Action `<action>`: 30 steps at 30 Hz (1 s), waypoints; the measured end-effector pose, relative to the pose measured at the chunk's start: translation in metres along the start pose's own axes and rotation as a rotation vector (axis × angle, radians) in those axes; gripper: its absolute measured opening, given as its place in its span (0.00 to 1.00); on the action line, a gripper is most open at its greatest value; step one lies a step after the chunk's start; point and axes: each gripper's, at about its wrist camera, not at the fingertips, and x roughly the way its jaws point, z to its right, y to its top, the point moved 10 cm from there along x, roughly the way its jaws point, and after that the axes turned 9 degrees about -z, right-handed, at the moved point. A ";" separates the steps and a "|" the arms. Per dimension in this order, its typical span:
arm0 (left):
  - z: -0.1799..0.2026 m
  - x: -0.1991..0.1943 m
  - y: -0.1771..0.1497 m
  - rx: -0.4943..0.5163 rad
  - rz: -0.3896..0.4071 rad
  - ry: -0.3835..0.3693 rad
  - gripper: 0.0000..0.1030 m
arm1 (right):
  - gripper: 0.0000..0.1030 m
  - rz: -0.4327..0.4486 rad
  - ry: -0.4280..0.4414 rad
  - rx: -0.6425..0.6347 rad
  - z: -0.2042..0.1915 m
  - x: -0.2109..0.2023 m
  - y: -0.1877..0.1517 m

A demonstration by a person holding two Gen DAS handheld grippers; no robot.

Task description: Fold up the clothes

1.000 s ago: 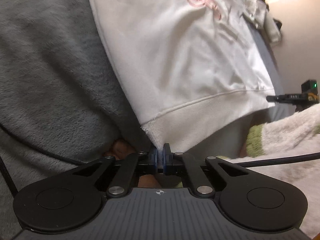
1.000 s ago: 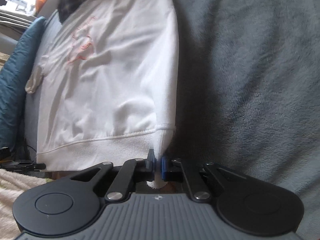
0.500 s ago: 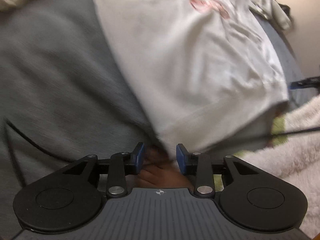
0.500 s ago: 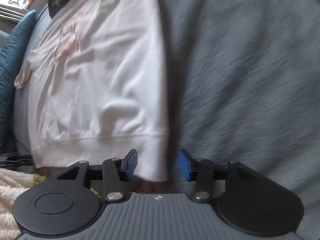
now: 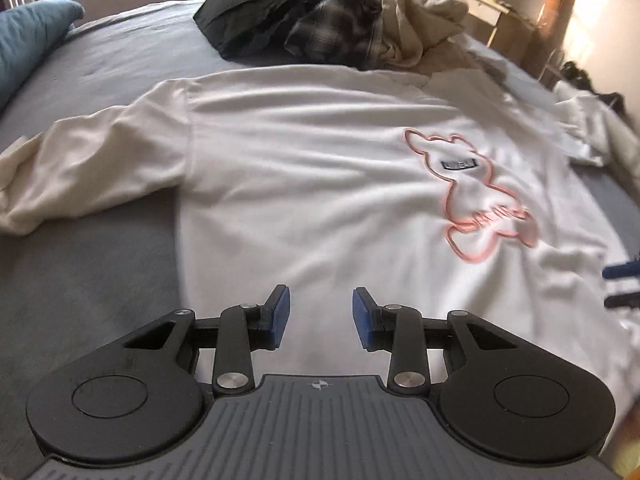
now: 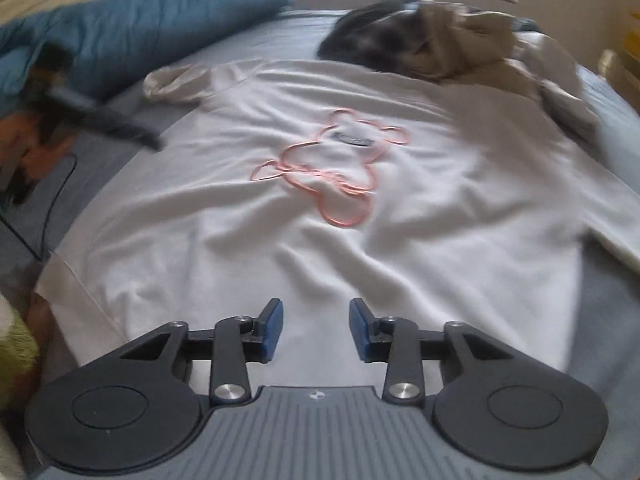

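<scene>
Now both the left gripper [image 5: 319,317] and right gripper [image 6: 315,329] have released the hem, jaws empty, leaving the white sweatshirt [image 5: 320,184] spread flat on the bed [image 5: 100,264] for folding.

Your left wrist view looks down-forward over its tongs [image 5: 319,316], close above the white sweatshirt [image 5: 320,184]. Your right wrist view does likewise. Both share the sweatshirt's bear outline [image 6: 332,168] and clothes pile [image 6: 420,48] at frame top.

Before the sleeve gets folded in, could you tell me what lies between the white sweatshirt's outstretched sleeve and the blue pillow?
Only bare grey bedding separates the sleeve from the blue pillow, shown in the left wrist view.
</scene>
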 end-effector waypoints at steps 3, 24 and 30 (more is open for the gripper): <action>0.005 0.026 0.000 0.015 -0.031 0.043 0.33 | 0.30 -0.066 -0.038 -0.012 0.018 0.012 -0.022; -0.019 0.035 0.016 0.058 0.021 0.083 0.34 | 0.16 -0.121 -0.158 0.323 0.150 -0.035 -0.103; -0.020 0.040 0.020 0.045 0.035 0.097 0.36 | 0.17 -0.066 -0.123 0.268 0.120 -0.068 -0.105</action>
